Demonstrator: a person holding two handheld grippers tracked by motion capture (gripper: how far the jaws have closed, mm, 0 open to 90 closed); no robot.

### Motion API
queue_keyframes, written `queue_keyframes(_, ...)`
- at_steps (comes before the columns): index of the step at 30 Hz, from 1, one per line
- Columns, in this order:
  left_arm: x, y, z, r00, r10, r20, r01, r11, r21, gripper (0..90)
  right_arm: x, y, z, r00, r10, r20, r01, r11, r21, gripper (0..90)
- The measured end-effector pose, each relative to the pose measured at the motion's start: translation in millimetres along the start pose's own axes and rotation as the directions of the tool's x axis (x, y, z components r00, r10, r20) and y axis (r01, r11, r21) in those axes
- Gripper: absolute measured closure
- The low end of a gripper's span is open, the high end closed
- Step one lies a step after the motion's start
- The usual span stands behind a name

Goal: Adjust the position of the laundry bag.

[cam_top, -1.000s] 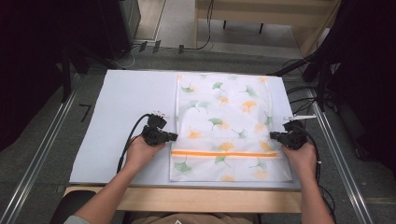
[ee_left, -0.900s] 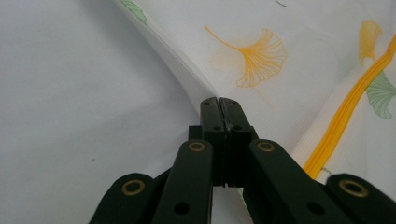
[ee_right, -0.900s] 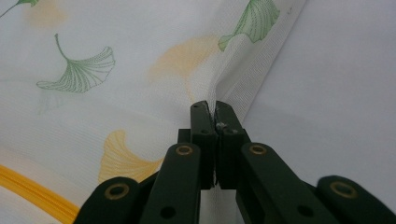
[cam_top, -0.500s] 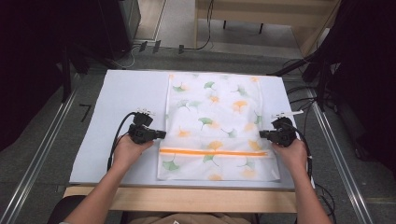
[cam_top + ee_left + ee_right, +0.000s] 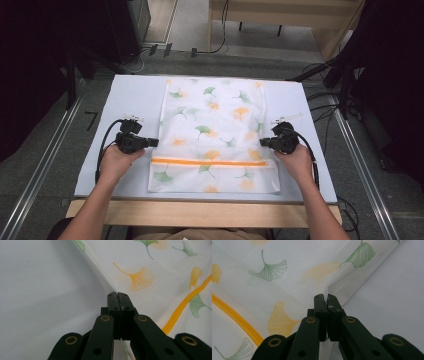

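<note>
Since a second ago you have dragged the bag (image 5: pixel 215 135) leftwards across the mat (image 5: pixel 135 95), hands moving with it; it now lies nearer centre, so the repositioning looks nearly done. Your left gripper (image 5: pixel 152 142) is clamped on the bag's left edge and your right gripper (image 5: pixel 263 142) on its right edge, both pinching fabric. The bag spans between them. Its long axis runs away from you; the zip (image 5: pixel 210 162) crosses just nearer you than the tongs. Which end opens probably cannot be judged here.
</note>
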State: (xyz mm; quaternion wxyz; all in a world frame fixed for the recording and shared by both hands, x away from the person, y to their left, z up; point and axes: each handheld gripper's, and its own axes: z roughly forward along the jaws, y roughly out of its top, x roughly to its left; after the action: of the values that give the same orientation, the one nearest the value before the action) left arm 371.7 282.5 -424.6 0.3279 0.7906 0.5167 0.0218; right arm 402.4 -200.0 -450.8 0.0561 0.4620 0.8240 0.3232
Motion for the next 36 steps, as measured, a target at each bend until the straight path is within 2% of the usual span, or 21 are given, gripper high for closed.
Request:
queue_keyframes(3, 5.3, -2.0, -3.4, 0.9999, -0.008, -0.014, 0.008, 0.9999, -0.007, 90.0, 4.7, 3.0, 2.4, 0.9999, -0.009, -0.007, 0.009, 1.0, -0.001, 89.7)
queue_keyframes(4, 10.2, -3.2, -5.4, 0.9994, -0.027, -0.021, 0.027, 0.9995, -0.017, 90.0, 8.9, 6.1, 5.7, 0.9995, -0.022, -0.024, 0.022, 1.0, -0.005, 89.7)
queue_keyframes(6, 15.4, -4.6, -7.7, 0.9991, -0.035, -0.024, 0.034, 0.9993, -0.013, 90.0, 12.8, 8.5, 8.1, 0.9993, -0.028, -0.026, 0.028, 1.0, -0.002, 89.7)
queue_keyframes(13, 25.9, -8.6, -14.9, 0.9962, -0.064, -0.059, 0.062, 0.9976, -0.03, 90.0, 24.2, 14.9, 16.6, 0.997, -0.057, -0.052, 0.057, 0.998, -0.007, 89.0)
queue_keyframes(19, 28.1, -9.7, -12.7, 0.9965, -0.069, -0.047, 0.068, 0.9975, -0.021, 88.2, 25.9, 15.5, 18.3, 0.9973, -0.052, -0.053, 0.052, 0.999, 0.008, 86.5)
queue_keyframes(22, 27.2, -9.6, -13.7, 0.9972, -0.067, -0.032, 0.066, 0.9974, -0.03, 78.1, 21.4, 14.8, 16.1, 0.9973, -0.038, -0.062, 0.038, 0.999, -0.009, 74.9)
queue_keyframes(24, 25.7, -9.1, -14.8, 0.9974, -0.062, -0.036, 0.06, 0.9975, -0.037, 68.9, 21.5, 14.7, 12.1, 0.9981, -0.047, -0.04, 0.046, 0.999, -0.022, 70.3)
queue_keyframes(25, 24.0, -8.7, -15.9, 0.9977, -0.057, -0.036, 0.055, 0.9971, -0.052, 68.9, 21.5, 14.7, 12.1, 0.9981, -0.047, -0.04, 0.046, 0.999, -0.022, 70.3)
queue_keyframes(26, 21.6, -7.7, -17.3, 0.998, -0.052, -0.035, 0.05, 0.9964, -0.069, 59.7, 22.3, 14.4, 6.5, 0.998, -0.051, -0.037, 0.05, 0.998, -0.044, 67.3)
queue_keyframes(30, 12.5, -5.6, -19.7, 0.9995, -0.025, -0.018, 0.024, 0.9972, -0.071, 53.0, 23.7, 12.3, -0.4, 0.998, -0.049, -0.039, 0.047, 0.997, -0.06, 64.8)
queue_keyframes(31, 10.6, -5.1, -20.1, 0.9998, -0.012, -0.018, 0.011, 0.9977, -0.066, 48.4, 25.6, 9.6, -5.4, 0.998, -0.054, -0.034, 0.052, 0.997, -0.059, 64.0)
queue_keyframes(33, 5.9, -4.0, -20.0, 0.9999, 0.009, -0.009, -0.01, 0.9973, -0.072, 46.2, 27.5, 6.6, -9.4, 0.998, -0.051, -0.037, 0.049, 0.997, -0.06, 63.9)
queue_keyframes(36, 3.7, -3.3, -19.7, 0.9999, 0.015, 0.002, -0.015, 0.9973, -0.071, 44.8, 29.7, 2.8, -14.5, 0.998, -0.055, -0.032, 0.053, 0.997, -0.063, 63.9)
